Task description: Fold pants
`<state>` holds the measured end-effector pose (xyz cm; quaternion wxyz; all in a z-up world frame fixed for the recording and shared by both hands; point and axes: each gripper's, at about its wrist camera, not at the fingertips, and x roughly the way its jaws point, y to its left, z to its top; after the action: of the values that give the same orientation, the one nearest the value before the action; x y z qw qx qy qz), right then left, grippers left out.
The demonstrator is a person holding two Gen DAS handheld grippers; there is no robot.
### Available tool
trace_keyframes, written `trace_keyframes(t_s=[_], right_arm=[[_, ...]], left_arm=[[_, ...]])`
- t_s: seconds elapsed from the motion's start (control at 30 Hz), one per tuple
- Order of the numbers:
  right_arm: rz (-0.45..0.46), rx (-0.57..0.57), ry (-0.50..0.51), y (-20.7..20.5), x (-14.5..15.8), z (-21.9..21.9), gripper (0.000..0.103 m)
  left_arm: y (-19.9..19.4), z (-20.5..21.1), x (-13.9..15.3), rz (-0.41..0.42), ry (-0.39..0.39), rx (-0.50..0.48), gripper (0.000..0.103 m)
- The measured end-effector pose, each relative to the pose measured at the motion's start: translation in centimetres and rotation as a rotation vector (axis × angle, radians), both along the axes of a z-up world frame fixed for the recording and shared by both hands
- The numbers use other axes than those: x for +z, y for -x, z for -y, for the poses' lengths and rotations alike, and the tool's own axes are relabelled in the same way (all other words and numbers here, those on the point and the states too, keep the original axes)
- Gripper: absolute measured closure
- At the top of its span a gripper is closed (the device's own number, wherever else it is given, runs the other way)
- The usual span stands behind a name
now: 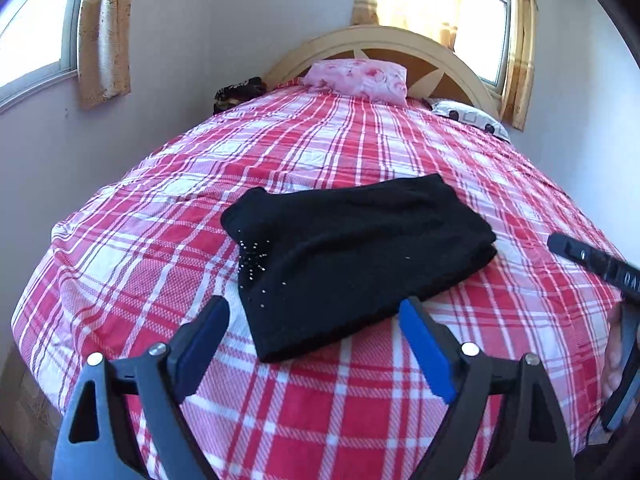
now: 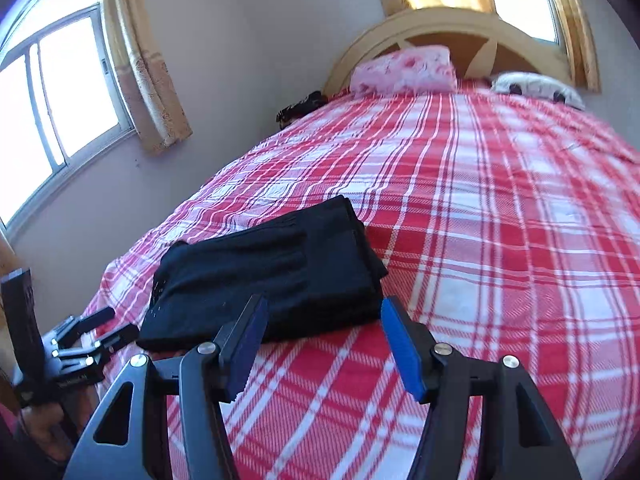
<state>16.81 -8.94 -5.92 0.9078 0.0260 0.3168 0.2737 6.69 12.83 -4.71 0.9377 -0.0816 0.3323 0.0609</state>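
The black pants [image 1: 352,256] lie folded into a thick rectangle on the red and white plaid bedspread [image 1: 360,152], with small shiny studs near their left end. They also show in the right wrist view [image 2: 272,280]. My left gripper [image 1: 314,308] is open and empty, its blue-padded fingers just short of the pants' near edge. My right gripper [image 2: 324,308] is open and empty, above the bed at the pants' near right corner. The left gripper [image 2: 112,326] also shows at the lower left of the right wrist view, and part of the right gripper's body [image 1: 592,260] at the right edge of the left wrist view.
A pink floral pillow [image 1: 356,80] and a white patterned pillow [image 1: 472,118] lie by the curved wooden headboard [image 1: 400,40]. A dark bundle [image 1: 238,94] sits at the bed's far left corner by the wall. Curtained windows [image 2: 60,92] are to the left and behind the headboard.
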Motion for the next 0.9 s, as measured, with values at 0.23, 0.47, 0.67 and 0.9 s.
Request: trace_keyframes(t_s=[0.23, 0.47, 0.67, 0.9], right_arm=[[0.033, -0.008, 0.034, 4.8, -0.3, 0.6, 0.041], [0.062, -0.019, 0.021, 6.2, 0.6, 0.9, 0.041], [0.068, -0.008, 0.021, 6.8, 0.8, 0.4, 0.041], [0.078, -0.006, 0.014, 7.6, 1.0, 0.4, 0.041]], left_arm=[[1.8, 1.2, 0.7, 0.012, 0.000, -0.013, 0.013], [2.8, 0.9, 1.3, 0.028, 0.002, 0.005, 0.013], [3.0, 0.8, 1.3, 0.031, 0.005, 0.014, 0.013], [3.0, 1.1, 1.2, 0.031, 0.009, 0.011, 0.009]])
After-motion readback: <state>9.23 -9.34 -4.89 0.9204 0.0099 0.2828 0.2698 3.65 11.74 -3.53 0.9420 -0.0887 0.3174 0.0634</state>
